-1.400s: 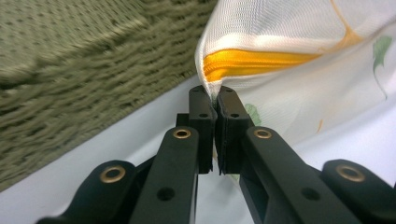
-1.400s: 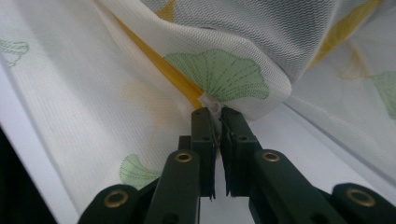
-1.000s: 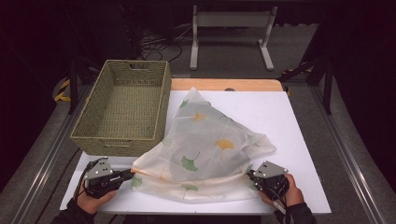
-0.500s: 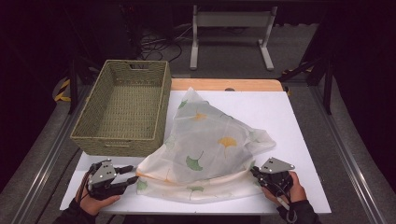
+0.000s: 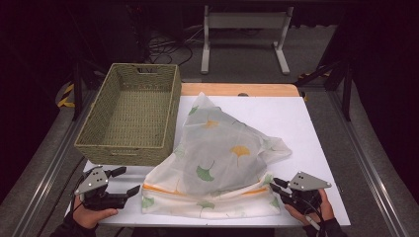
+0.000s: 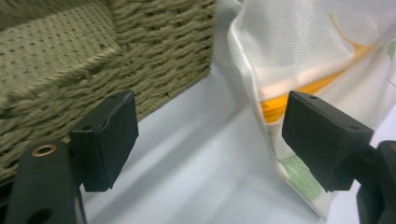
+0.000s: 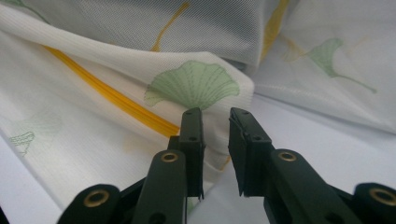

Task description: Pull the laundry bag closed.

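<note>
**Two handheld grippers at the near corners of a half-folded cloth**

A person is sitting at a white table (image 5: 316,128), holding one gripper in each hand. A thin white cloth (image 5: 222,163) printed with green and yellow ginkgo leaves is lying in the middle of the table, partly folded, with a far corner drawn forward over the rest. Its left edge is lying just beside an empty woven basket (image 5: 129,113) standing at the table's left.

The left gripper (image 5: 126,181) is hovering just off the cloth's near left corner. Its jaws are standing wide apart and gripping nothing; in the left gripper view, the cloth's orange-striped hem is sitting beside one jaw, with bare table between the two.

The right gripper (image 5: 273,184) is pointing at the near right corner. Its jaws are standing a narrow gap apart, and the right gripper view shows nothing pinched between them, with the corner just ahead of the tips.

The step in hand seems to be taking both near corners for the next fold. To do it well, each gripper is likely needing to slide low along the table so one jaw passes under the hem, then close on every layer at the corner. Gripping at matching points should keep the fold square and the thin fabric from bunching.
</note>
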{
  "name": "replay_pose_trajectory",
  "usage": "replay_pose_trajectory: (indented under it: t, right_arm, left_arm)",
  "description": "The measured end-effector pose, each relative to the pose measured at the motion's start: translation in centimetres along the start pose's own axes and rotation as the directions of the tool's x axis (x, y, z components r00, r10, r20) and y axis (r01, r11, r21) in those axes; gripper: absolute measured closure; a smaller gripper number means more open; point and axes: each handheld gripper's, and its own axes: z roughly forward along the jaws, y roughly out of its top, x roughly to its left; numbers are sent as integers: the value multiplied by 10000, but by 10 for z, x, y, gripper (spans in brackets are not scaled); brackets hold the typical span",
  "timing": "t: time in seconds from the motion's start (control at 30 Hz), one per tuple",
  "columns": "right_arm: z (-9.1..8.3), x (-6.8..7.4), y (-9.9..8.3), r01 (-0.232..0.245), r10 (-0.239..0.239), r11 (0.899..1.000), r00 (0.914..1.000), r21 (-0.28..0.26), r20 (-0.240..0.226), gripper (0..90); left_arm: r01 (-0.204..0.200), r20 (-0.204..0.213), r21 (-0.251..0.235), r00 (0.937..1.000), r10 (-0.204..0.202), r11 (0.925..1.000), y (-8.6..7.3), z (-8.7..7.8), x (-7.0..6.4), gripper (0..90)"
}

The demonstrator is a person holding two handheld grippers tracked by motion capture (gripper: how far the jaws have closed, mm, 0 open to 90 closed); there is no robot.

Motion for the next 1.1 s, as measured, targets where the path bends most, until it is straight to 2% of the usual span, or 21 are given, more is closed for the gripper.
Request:
replay_pose_trajectory:
  t: [0.1, 0.2, 0.33, 0.37, 0.4, 0.43, 0.47, 0.5, 0.73, 0.8, 0.97, 1.1]
  right_arm:
    - [-3, -5, 2, 6, 6, 9996, 9990, -283, 448, 648]
    - [-5, -9, 4, -54, 104, 9983, 9963, -580, 847, 549]
    - [-3, -15, 2, -81, 172, 9973, 9921, -733, 1246, 435]
    - [-2, -16, 1, -141, 239, 9974, 9898, -705, 1405, 383]
    - [-2, -16, 1, -141, 239, 9974, 9898, -705, 1405, 383]
    - [-1, -18, -1, -227, 331, 9975, 9870, -676, 1571, 328]
    - [-1, -18, -1, -227, 331, 9975, 9870, -676, 1571, 328]
    - [0, -21, -3, -375, 485, 9969, 9851, -692, 1649, 286]
    - [3, -26, -10, -693, 810, 9949, 9823, -737, 1687, 205]
    - [4, -26, -13, -737, 846, 9946, 9832, -725, 1618, 184]
    - [6, -27, -14, -934, 1041, 9926, 9833, -772, 1496, 172]
    - [8, -26, -13, -865, 964, 9938, 9835, -701, 1531, 170]
  left_arm:
    - [217, -302, -55, 9993, -219, 9997, -1, 0, 6, 176]
    - [178, -697, 197, 9974, -163, 9996, -2, 4, 10, 167]
    - [330, -821, 371, 9962, -299, 9988, -4, 10, 16, 155]
    - [262, -878, 430, 9959, -223, 9987, -4, 11, 17, 148]
    - [262, -878, 430, 9959, -223, 9987, -4, 11, 17, 145]
    - [242, -841, 459, 9962, -202, 9987, -4, 12, 17, 140]
    - [232, -828, 489, 9964, -191, 9985, -5, 13, 18, 140]
    - [250, -850, 572, 9962, -201, 9981, -6, 15, 18, 134]
    - [156, -658, 778, 9978, -105, 9968, -7, 20, 17, 103]
    - [-14, -617, 891, 9981, 69, 9960, -6, 20, 18, 78]
    - [-1, -728, 1004, 9973, 75, 9949, -8, 20, 14, 80]
    - [-51, -739, 1067, 9972, 131, 9943, -9, 19, 13, 79]
